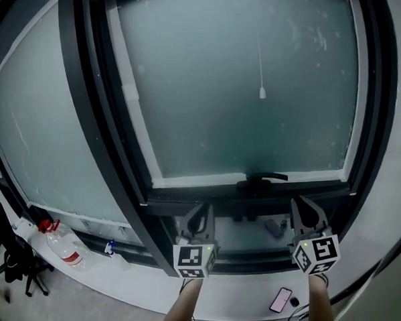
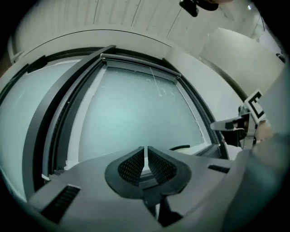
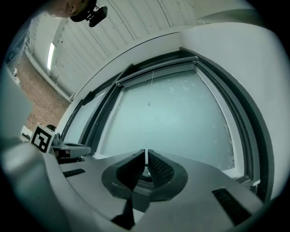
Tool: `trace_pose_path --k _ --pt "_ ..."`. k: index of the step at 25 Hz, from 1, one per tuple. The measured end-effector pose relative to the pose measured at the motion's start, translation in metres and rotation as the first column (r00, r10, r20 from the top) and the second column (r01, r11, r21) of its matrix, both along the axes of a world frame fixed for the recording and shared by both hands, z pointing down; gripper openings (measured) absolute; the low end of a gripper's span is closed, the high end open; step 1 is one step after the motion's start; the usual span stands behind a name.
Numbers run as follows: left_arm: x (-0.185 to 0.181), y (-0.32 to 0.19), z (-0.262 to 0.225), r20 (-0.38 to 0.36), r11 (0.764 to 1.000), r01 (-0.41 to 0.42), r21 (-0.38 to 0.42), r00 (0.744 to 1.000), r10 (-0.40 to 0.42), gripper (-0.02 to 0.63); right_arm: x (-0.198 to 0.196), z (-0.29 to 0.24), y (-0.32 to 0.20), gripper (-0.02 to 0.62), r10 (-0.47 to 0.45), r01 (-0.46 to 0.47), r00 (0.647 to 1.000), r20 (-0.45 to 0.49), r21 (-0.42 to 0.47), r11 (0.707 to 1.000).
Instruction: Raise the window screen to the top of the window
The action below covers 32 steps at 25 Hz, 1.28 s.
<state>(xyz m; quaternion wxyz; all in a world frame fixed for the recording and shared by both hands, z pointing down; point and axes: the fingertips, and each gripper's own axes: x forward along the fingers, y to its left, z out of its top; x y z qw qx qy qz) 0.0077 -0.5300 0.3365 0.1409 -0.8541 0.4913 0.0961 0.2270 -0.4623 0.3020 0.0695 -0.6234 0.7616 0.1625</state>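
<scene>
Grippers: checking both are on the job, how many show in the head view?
2. The left gripper is at the dark bar left of the handle, the right gripper right of it.

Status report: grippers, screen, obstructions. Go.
Left gripper and right gripper shut, empty, held low. Screen bar at the top, pull cord hanging free. Black window handle between grippers, nothing blocking.

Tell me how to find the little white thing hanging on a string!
Look at the big frosted window in the dark frame. A thin string drops from its top, right of centre, with the small white knob at its end. Nothing else dangles against the glass; the black handle sits far below, on the bottom edge.
</scene>
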Motion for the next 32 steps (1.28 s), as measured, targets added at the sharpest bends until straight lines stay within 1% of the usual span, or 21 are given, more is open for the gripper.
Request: trace_pose_path --k 3,4,6,9,12,16,18,20,24,28,32 --pt "0.008 0.024 0.021 0.121 1.000 0.002 0.021 0.993 -0.005 0.028 0.001 0.024 0.009 0.025 0.045 -0.044 0.999 0.020 -0.028 0.999" --pt "0.010 0.028 0.027 0.151 1.000 -0.001 0.020 0.989 -0.002 0.026 -0.001 0.030 0.010 0.024 0.053 -0.052 0.998 0.026 -0.035 0.998" --pt "0.015 0.031 0.037 0.172 1.000 -0.020 0.007 0.985 0.019 0.028 -0.007 0.043 0.010 0.025 0.069 -0.068 0.997 0.022 -0.056 0.996" --pt "0.018 0.037 0.044 0.162 0.999 -0.041 -0.008 0.986 0.042 0.026 -0.021 0.058 0.012 0.025 0.073 -0.072 0.997 0.005 -0.088 0.994" --pt "0.015 0.042 0.041 0.129 0.999 -0.047 -0.015 0.990 0.048 0.028 -0.032 0.057 0.017 0.025 0.071 -0.070 0.997 0.006 -0.089 0.994" --pt "0.014 0.065 0.038 0.122 0.998 -0.054 -0.021 0.991 0.056 0.026 -0.037 0.048 0.049 0.025 0.075 -0.075 0.997 -0.006 -0.069 0.995" --pt "0.010 0.082 0.037 0.104 0.998 -0.048 -0.032 0.993 0.051 0.027 -0.038 0.047 0.069 0.025 0.074 -0.075 0.997 -0.011 -0.068 0.995" --pt "0.009 0.105 0.038 0.081 0.998 -0.043 -0.044 0.996 0.047 0.028 -0.038 0.050 0.093 0.025 0.073 -0.074 0.997 -0.014 -0.074 0.995" --pt "0.014 0.165 0.049 0.086 0.996 -0.033 -0.080 0.996 0.040 0.026 -0.037 0.065 0.159 0.024 0.059 -0.059 0.998 -0.010 -0.103 0.993" --pt "0.007 0.235 0.060 0.071 0.992 -0.014 -0.128 0.997 0.023 0.025 -0.043 0.088 0.231 0.025 0.011 -0.015 1.000 -0.027 -0.159 0.987" --pt "-0.003 0.299 0.068 0.070 0.989 0.004 -0.150 0.998 0.006 0.021 -0.052 0.102 0.286 0.024 -0.020 0.013 0.999 -0.037 -0.198 0.980"
